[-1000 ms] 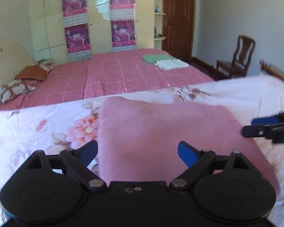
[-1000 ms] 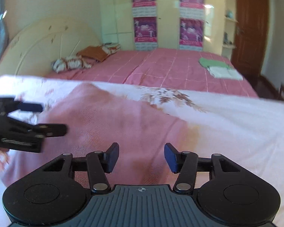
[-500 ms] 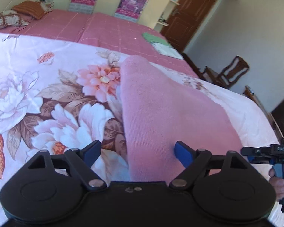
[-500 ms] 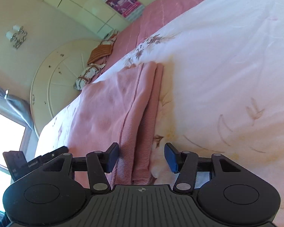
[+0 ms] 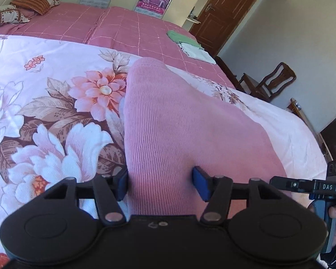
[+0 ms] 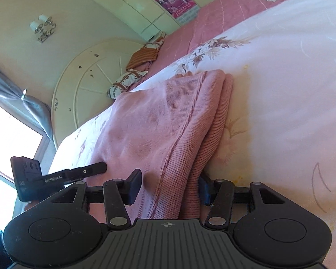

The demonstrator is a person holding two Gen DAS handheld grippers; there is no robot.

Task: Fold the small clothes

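A pink ribbed knit garment [image 5: 179, 123] lies folded on the floral bedcover [image 5: 56, 112]. My left gripper [image 5: 161, 183] is low over its near left corner. The jaws are closing with the cloth between them, the left pad at the garment's edge, the right pad on top. In the right wrist view the garment [image 6: 150, 123] shows stacked folded layers along its right side. My right gripper [image 6: 169, 187] straddles that edge, open: one pad is tucked beside the layers, the other hovers over the cloth and casts a shadow. Each gripper shows in the other's view, right [image 5: 302, 185] and left [image 6: 100, 167].
Beyond the floral cover [image 6: 280, 67] lies a pink checked bed with folded green and white clothes [image 5: 188, 44] and pillows [image 5: 6, 15]. A wooden chair [image 5: 273, 83] and a brown door [image 5: 226, 11] stand at the right. A round headboard [image 6: 85, 85] and a bright window [image 6: 6, 139] are at the left.
Both grippers came down onto the garment's near end and rolled. The left jaws have narrowed around the left corner. The right gripper now straddles the right folded edge, its width unchanged.
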